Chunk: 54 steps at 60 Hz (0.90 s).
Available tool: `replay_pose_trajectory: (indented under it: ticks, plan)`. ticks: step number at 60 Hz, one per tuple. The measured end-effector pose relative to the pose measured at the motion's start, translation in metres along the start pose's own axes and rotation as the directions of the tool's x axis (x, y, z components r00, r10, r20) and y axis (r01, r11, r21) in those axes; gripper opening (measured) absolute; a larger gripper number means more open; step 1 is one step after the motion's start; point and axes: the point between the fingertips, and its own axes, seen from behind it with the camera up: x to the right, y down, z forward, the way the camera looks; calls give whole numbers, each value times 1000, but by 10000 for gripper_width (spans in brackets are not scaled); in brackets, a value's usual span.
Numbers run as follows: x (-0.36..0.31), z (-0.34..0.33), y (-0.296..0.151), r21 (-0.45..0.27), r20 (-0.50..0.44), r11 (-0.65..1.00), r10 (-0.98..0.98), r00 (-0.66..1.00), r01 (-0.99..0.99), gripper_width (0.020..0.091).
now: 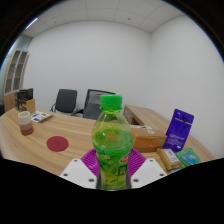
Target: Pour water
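Gripper (111, 172) fingers clamped on the green bottle (111, 143), lifted above the table (30, 140): carrying stage, probably; next comes tilting over a receiving cup (25, 121).

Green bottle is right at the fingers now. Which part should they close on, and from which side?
Grip the green bottle at its labelled mid-body, coming straight on as now. It stands upright between the gripper fingers, capped; the body there looks round and even, the neck narrower.
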Motion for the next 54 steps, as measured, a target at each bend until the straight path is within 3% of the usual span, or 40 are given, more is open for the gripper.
replay_pose_trajectory:
  ticks: [8, 22, 37, 54]
  plan:
    - [-23, 2, -12, -28, -11, 987, -161, 987, 161, 335]
    - [-128, 21, -63, -2, 75, 841, -540, 839, 541, 335]
    - [-215, 44, -108, 44, 52, 380, -924, 378, 924, 334]
    - [-251, 76, -139, -7, -27, -54, -998, -55, 998, 331]
